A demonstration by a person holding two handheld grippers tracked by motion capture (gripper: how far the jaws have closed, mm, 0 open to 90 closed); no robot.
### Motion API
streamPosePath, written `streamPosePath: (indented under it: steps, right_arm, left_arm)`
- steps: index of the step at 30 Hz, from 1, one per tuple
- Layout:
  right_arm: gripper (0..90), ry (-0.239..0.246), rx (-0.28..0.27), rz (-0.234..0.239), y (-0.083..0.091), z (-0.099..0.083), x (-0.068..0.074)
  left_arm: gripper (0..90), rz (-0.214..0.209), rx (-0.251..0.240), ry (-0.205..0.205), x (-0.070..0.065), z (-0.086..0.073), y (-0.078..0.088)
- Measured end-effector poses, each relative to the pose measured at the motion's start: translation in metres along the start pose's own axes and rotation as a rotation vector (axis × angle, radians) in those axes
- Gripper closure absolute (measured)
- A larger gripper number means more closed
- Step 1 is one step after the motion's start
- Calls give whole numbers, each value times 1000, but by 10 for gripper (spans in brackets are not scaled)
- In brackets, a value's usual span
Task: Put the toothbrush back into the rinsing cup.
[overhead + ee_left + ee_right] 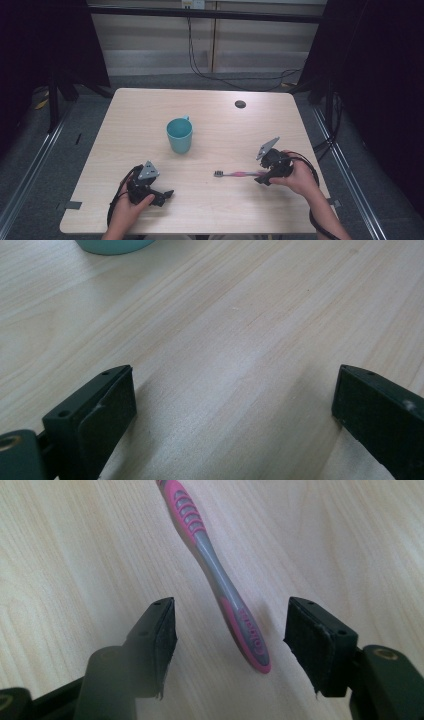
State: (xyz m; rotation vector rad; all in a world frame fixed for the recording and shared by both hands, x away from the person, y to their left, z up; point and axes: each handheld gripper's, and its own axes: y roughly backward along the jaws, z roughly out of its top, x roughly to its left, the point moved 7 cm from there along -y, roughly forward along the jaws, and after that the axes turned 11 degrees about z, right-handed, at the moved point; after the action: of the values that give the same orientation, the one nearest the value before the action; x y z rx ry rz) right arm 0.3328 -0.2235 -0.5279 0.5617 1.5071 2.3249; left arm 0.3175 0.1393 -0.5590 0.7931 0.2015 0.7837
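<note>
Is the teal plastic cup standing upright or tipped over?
Upright: the teal plastic cup stands on its base on the pale wooden table, open mouth up.

Lab-style recording bay: lone wooden table (150, 107), black curtains (385, 75), floor rails (30, 170), trailing wall cable (200, 70)

The surface (150, 107) carries one teal cup (179, 135) and one pink-and-grey toothbrush (235, 173). Two grippers: the left gripper (167, 194) and the right gripper (260, 177).
</note>
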Motion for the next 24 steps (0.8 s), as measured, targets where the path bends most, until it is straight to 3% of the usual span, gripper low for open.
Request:
streamPosePath:
  steps: [12,18,24]
  right_arm:
    - [502,20,93,4,1,4,-5]
    - [563,14,126,26,1,7,-7]
    - [618,39,163,47,-3,11,-5]
  left_arm:
    - [37,3,0,-2,0,0,0]
    - [37,0,0,0,0,0,0]
    - [37,0,0,0,0,0,0]
